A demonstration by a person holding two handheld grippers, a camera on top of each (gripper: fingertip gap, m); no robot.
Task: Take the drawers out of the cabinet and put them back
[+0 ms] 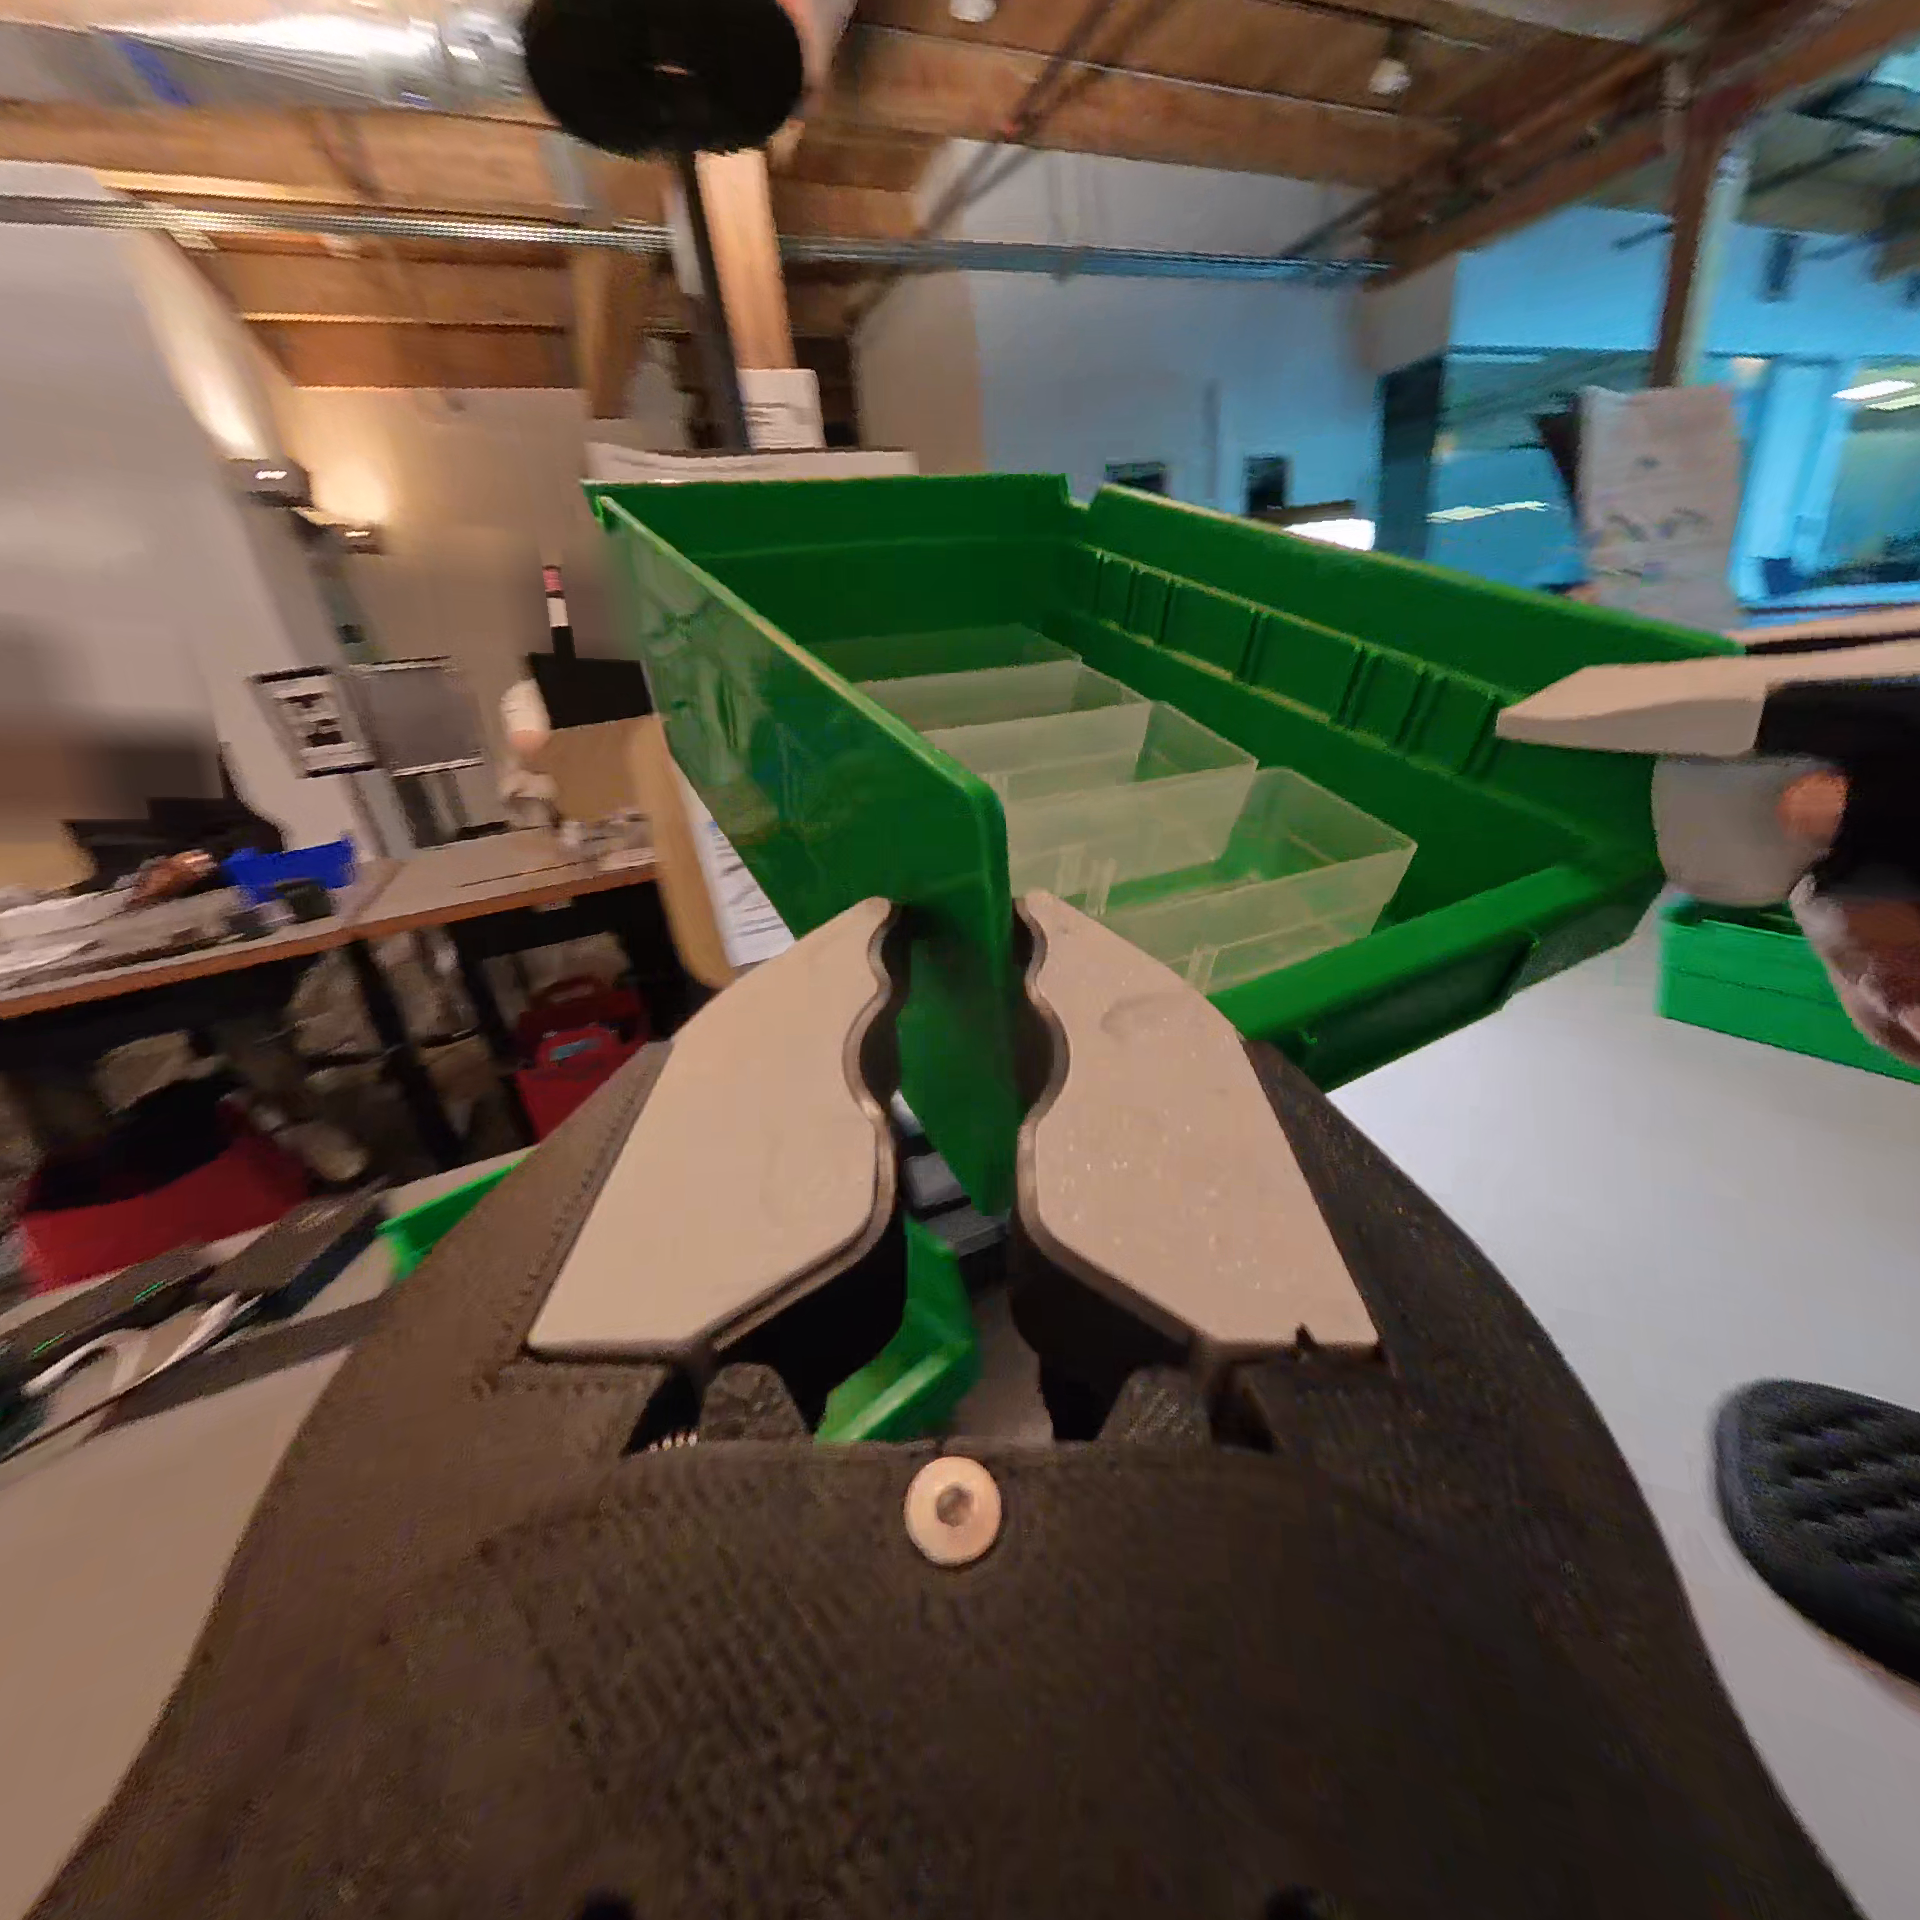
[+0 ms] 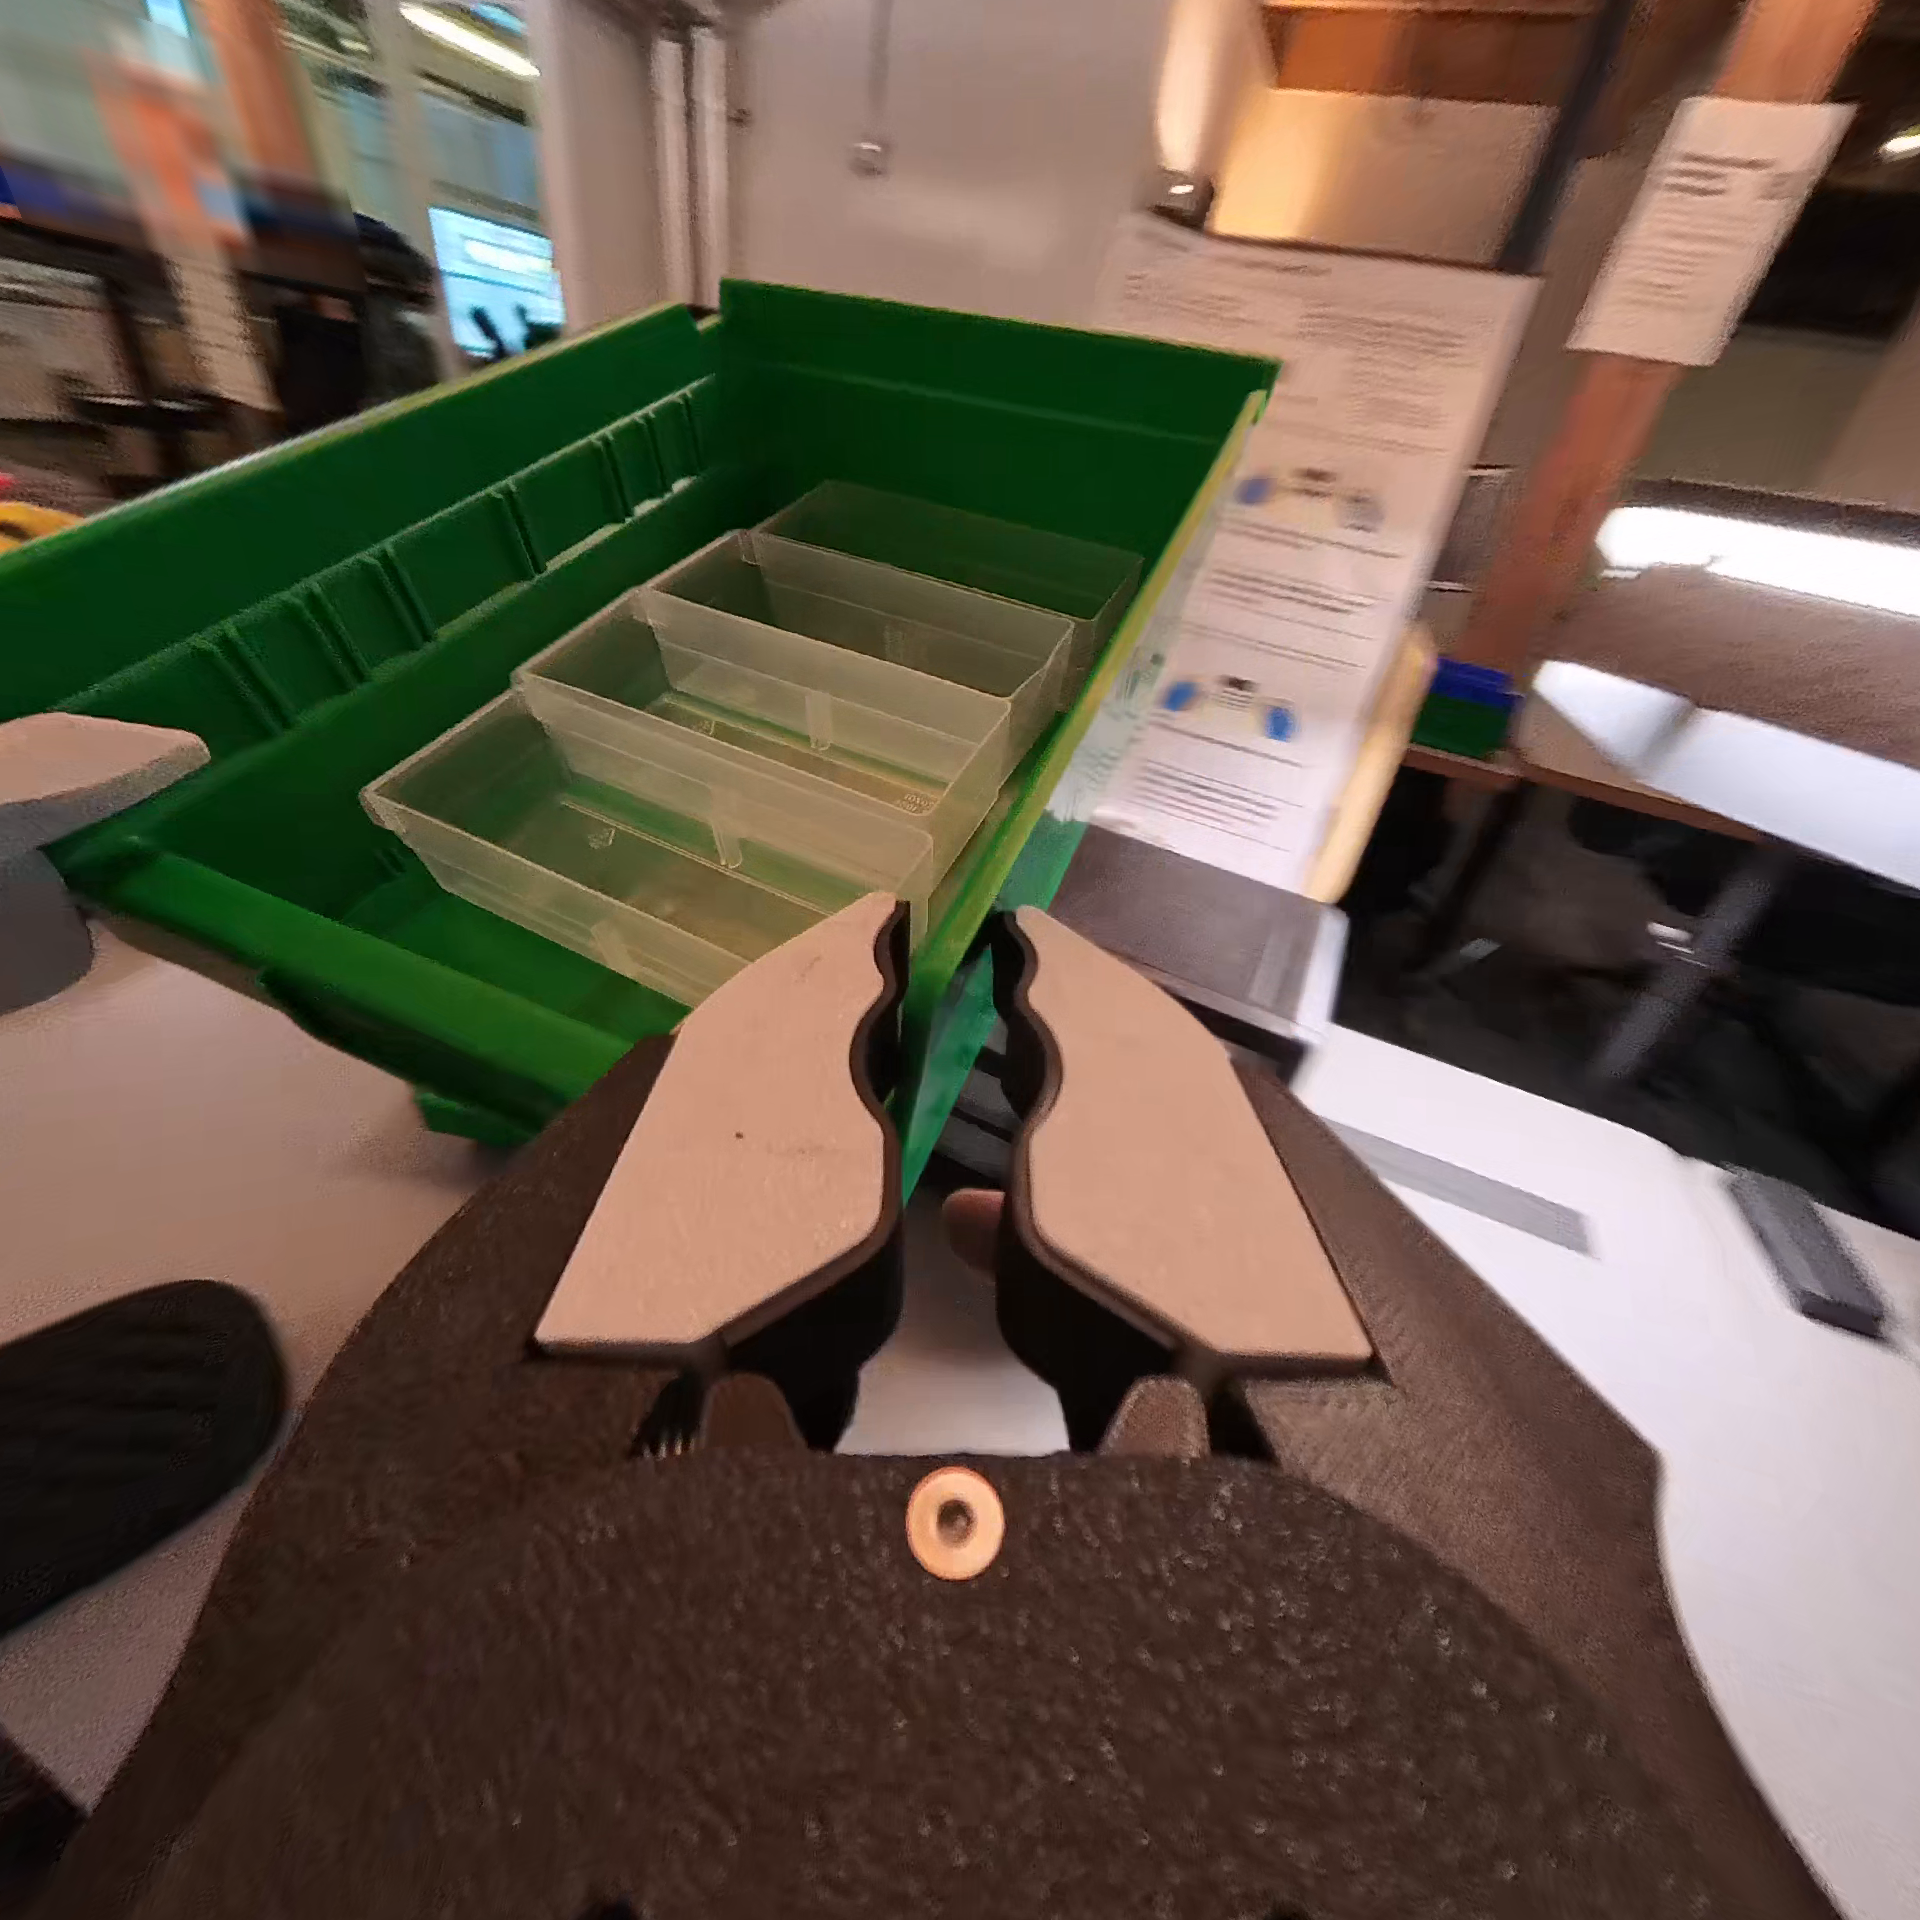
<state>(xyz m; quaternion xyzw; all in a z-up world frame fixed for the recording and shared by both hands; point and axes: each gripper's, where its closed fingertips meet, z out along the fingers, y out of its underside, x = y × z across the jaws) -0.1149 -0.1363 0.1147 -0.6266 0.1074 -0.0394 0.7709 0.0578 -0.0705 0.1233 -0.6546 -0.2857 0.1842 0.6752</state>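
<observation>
A long green bin (image 1: 831, 748) holds several clear plastic drawers (image 1: 1143, 821) in a row along one side. My left gripper (image 1: 956, 920) is shut on the bin's left wall near its front corner. My right gripper (image 2: 951, 920) is shut on the bin's right wall (image 2: 1049, 790), and it also shows at the far right of the left wrist view (image 1: 1621, 717). The bin is held tilted between the two grippers over a white table (image 1: 1558, 1247). The clear drawers (image 2: 727, 727) look empty. The left gripper's fingertip (image 2: 94, 758) shows at the left edge of the right wrist view.
Another green bin (image 1: 1766, 987) sits on the table to the right. A green piece (image 1: 914, 1351) lies under my left gripper. A cluttered workbench (image 1: 312, 914) stands at the left. Paper sheets (image 2: 1299, 520) hang behind the bin. Dark bars (image 2: 1808, 1257) lie on the table.
</observation>
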